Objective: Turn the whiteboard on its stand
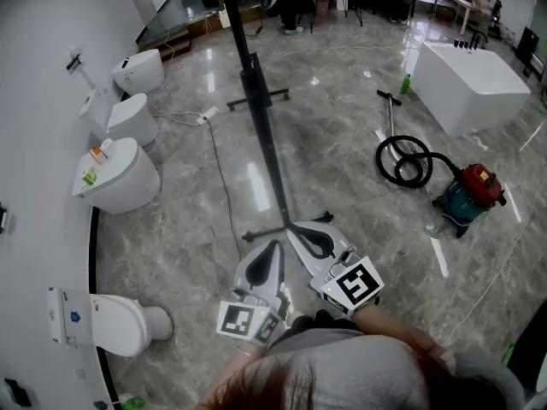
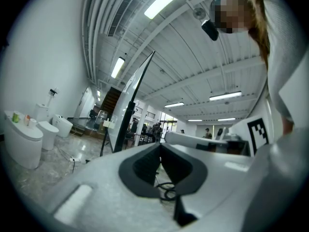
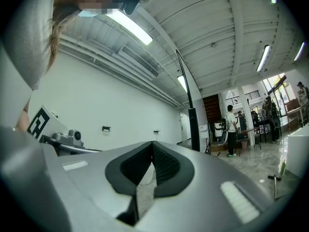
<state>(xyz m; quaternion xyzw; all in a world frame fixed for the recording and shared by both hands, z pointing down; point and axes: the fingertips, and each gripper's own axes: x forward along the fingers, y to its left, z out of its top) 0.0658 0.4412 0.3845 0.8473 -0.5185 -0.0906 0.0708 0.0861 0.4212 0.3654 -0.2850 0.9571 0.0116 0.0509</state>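
The whiteboard stands edge-on before me, a thin black line running away across the marble floor, with its stand's cross feet at the near end and the far end. Its tall dark edge shows in the left gripper view and in the right gripper view. My left gripper points at the near foot, jaws together and nothing between them. My right gripper is beside it, tips by the board's near end, jaws also together and holding nothing. Neither gripper touches the board as far as I can see.
Several white toilets line the curved wall at left. A red and teal vacuum cleaner with a coiled hose lies at right, behind it a white bathtub. A cable runs over the floor left of the board. A person stands far back.
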